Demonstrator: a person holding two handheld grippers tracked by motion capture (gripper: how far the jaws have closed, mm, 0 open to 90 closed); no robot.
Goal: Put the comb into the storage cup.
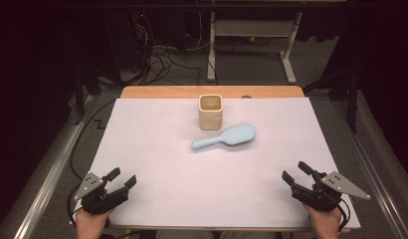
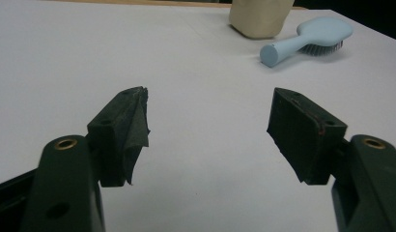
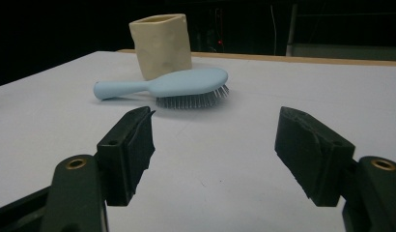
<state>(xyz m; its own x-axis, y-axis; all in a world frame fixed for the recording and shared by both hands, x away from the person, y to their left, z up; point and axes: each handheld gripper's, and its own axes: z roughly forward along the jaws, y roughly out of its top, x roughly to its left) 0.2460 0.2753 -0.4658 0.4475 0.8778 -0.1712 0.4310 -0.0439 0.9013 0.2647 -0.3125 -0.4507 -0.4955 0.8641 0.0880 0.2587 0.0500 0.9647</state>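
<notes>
Black and matte, the left hand-held gripper (image 1: pixel 121 179) rests at the near left corner of the worktop (image 1: pixel 157 164), its jaws spread wide with nothing between them; in the left gripper view one pad carries a loose, frayed flap of dark tape. The right hand-held gripper (image 1: pixel 298 174) sits at the near right corner, jaws likewise spread and empty, and a grey three-cornered plate rides on top of each tool. A hand grips each from the near edge. No brand, label or readable writing appears on the grippers or on the things ahead of them.

Well apart from both grippers, toward the far middle of the white sheet that covers the worktop, lies a pale blue hairbrush (image 1: pixel 227 136). It lies bristles down, its handle pointing to the left gripper's side and its oval head toward the right. Just behind it, near but not clearly touching, stands a cream square-mouthed cup (image 1: pixel 211 111), upright. Bare white surface lies between each gripper and the brush, with nothing in the path.

Beyond the sheet a strip of wood edge (image 1: pixel 212 92) shows, then a grey floor with tangled cables (image 1: pixel 159 62) and the white legs of a frame (image 1: pixel 252 45).
</notes>
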